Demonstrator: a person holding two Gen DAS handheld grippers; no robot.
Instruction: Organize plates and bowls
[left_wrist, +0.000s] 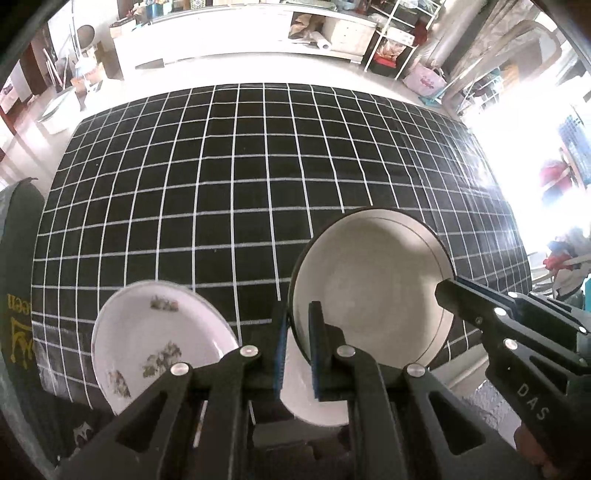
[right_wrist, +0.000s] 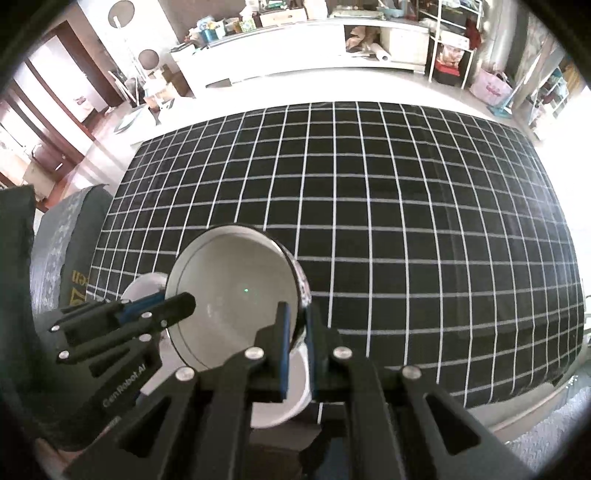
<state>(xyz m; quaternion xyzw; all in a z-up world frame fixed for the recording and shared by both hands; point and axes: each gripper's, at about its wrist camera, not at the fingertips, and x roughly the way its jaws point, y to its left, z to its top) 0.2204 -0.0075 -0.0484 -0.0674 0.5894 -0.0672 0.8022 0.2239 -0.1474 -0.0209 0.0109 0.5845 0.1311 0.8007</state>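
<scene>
A cream bowl with a dark rim (left_wrist: 373, 291) is held tilted above the black checked table, with both grippers on its rim. My left gripper (left_wrist: 297, 343) is shut on its left rim; it shows in the right wrist view (right_wrist: 181, 306). My right gripper (right_wrist: 297, 339) is shut on its right rim; it shows in the left wrist view (left_wrist: 448, 291). The bowl fills the middle of the right wrist view (right_wrist: 236, 291). A white plate with flower prints (left_wrist: 155, 343) lies to the left. Another white dish (left_wrist: 314, 402) sits below the bowl.
The black cloth with a white grid (left_wrist: 240, 177) covers the table, with its far part bare. A dark bag with yellow lettering (left_wrist: 16, 295) stands at the table's left edge. White shelves and clutter (left_wrist: 258, 33) line the far wall.
</scene>
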